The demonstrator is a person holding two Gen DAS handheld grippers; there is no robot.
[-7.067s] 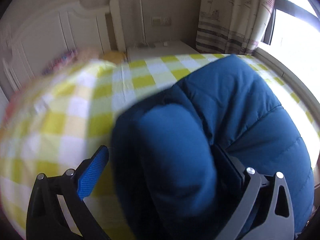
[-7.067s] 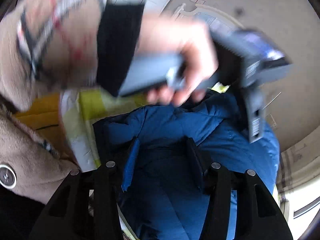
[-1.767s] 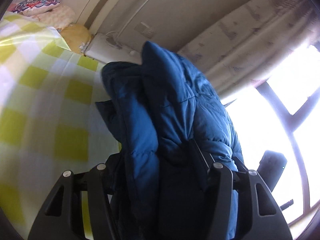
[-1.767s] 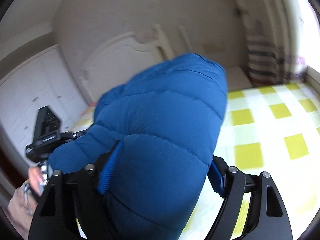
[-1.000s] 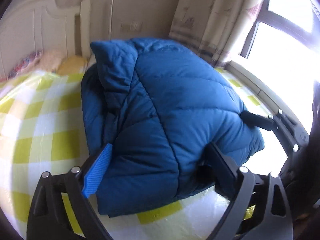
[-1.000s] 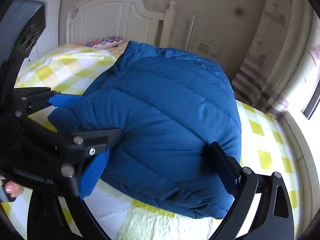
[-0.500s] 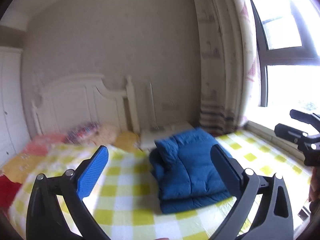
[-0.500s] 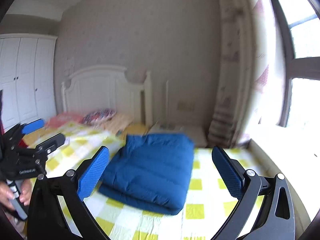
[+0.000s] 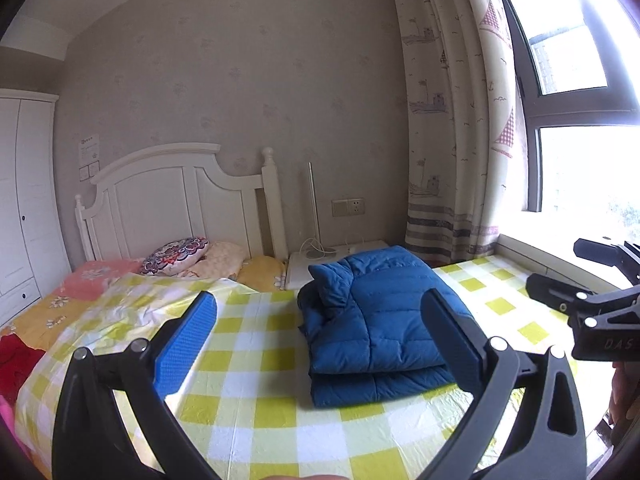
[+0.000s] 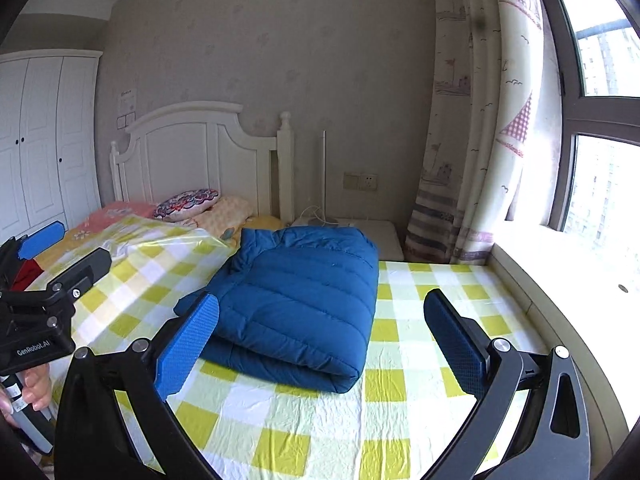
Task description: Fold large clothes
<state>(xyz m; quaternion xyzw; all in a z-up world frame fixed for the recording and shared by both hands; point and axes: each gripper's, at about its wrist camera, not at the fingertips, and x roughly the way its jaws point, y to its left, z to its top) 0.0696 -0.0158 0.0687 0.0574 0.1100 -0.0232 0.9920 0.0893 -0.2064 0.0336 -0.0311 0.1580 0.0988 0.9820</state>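
Note:
A blue puffer jacket (image 9: 372,316) lies folded in a thick rectangle on the yellow-and-white checked bedsheet (image 9: 256,392). It also shows in the right wrist view (image 10: 304,300). My left gripper (image 9: 320,344) is open and empty, held back from the jacket and above the bed. My right gripper (image 10: 320,344) is open and empty too, also back from the jacket. The right gripper shows at the right edge of the left wrist view (image 9: 580,284). The left gripper shows at the left edge of the right wrist view (image 10: 52,264).
A white headboard (image 9: 176,204) and several pillows (image 9: 176,250) are at the far end. A white bedside table (image 10: 360,236) stands behind the jacket. Curtains (image 10: 476,128) and a window (image 10: 600,160) are on the right, a white wardrobe (image 10: 44,140) on the left.
Both grippers let go of the jacket and pulled well back and up from it. The jacket now lies folded on the bed, small in both views.

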